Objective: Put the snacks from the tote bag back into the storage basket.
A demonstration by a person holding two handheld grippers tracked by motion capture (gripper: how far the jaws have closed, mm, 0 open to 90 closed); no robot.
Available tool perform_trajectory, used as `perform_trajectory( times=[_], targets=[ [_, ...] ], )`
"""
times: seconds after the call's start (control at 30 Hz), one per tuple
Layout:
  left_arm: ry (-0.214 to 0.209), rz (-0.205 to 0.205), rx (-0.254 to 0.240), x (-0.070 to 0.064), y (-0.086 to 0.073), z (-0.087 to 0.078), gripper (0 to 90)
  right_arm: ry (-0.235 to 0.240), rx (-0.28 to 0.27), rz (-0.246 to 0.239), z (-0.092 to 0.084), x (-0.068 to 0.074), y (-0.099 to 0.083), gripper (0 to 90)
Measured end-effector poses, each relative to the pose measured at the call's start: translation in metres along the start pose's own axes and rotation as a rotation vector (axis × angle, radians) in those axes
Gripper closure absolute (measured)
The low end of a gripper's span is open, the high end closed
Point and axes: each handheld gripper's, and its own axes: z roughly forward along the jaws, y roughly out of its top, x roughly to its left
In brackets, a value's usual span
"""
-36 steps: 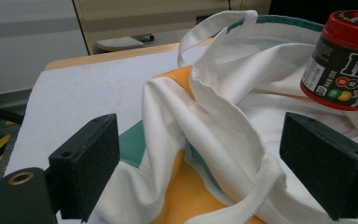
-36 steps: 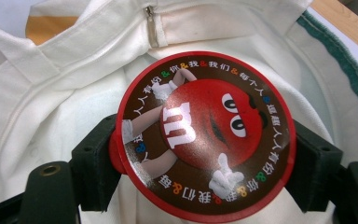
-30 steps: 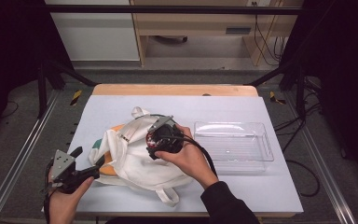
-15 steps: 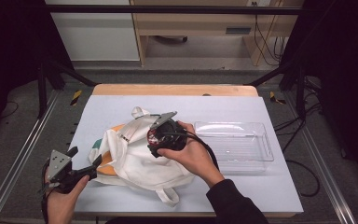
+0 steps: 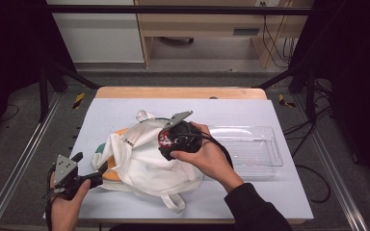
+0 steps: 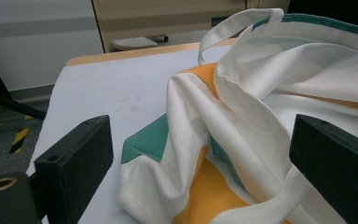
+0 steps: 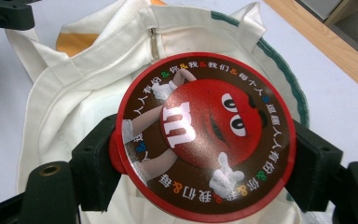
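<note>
A white cloth bag point(image 5: 144, 163) with orange and green panels lies crumpled on the table's middle left. My right gripper point(image 5: 169, 144) hangs just above it, shut on a round red candy tin point(image 5: 163, 138). The tin's lid point(image 7: 205, 144) shows a red cartoon candy ringed with small writing, and both jaws press its rim over the bag's zipped opening point(image 7: 88, 74). My left gripper point(image 5: 90, 169) rests at the bag's left corner. Its jaws have just been opening and stand wide in the left gripper view point(image 6: 200, 163). Bag fabric point(image 6: 270, 93) lies loose between them, untouched by the pads.
A clear plastic tray point(image 5: 250, 149) stands to the right of the bag, beside the right hand. The table is covered by a pale sheet point(image 5: 125, 110), with a wooden strip point(image 5: 178, 92) along its far edge. Dark frame rails run along both sides.
The right hand has lifted the tin a little above the bag, toward the far side. The left hand has stayed in place at the bag's corner.
</note>
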Motion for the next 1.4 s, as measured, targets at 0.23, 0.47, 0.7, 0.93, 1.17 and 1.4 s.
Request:
perform_trajectory(
  times=[0.23, 0.47, 0.7, 0.93, 1.17, 1.4],
  targets=[
    [-0.005, 0.003, 0.008, -0.001, -0.001, 0.002, 5.7, 0.023, -0.001, -0.003, -0.009, -0.008, -0.003, 24.5],
    [-0.005, 0.025, 0.006, -0.002, 0.000, 0.002, 5.1, 0.045, -0.015, -0.016, -0.022, -0.018, -0.004, 24.6],
    [0.018, 0.025, 0.012, 0.001, -0.001, 0.003, 5.1, 0.065, -0.026, -0.028, -0.031, -0.028, -0.005, 24.6],
    [0.025, 0.027, 0.012, 0.002, -0.002, 0.003, 5.1, 0.084, -0.061, -0.029, -0.043, -0.044, -0.007, 24.6],
    [0.018, 0.023, 0.016, 0.002, -0.003, 0.005, 5.1, 0.065, -0.067, -0.019, -0.050, -0.058, -0.014, 24.6],
    [0.017, 0.015, 0.014, 0.004, -0.003, 0.005, 5.1, 0.049, -0.075, -0.014, -0.059, -0.072, -0.024, 24.6]
  ],
)
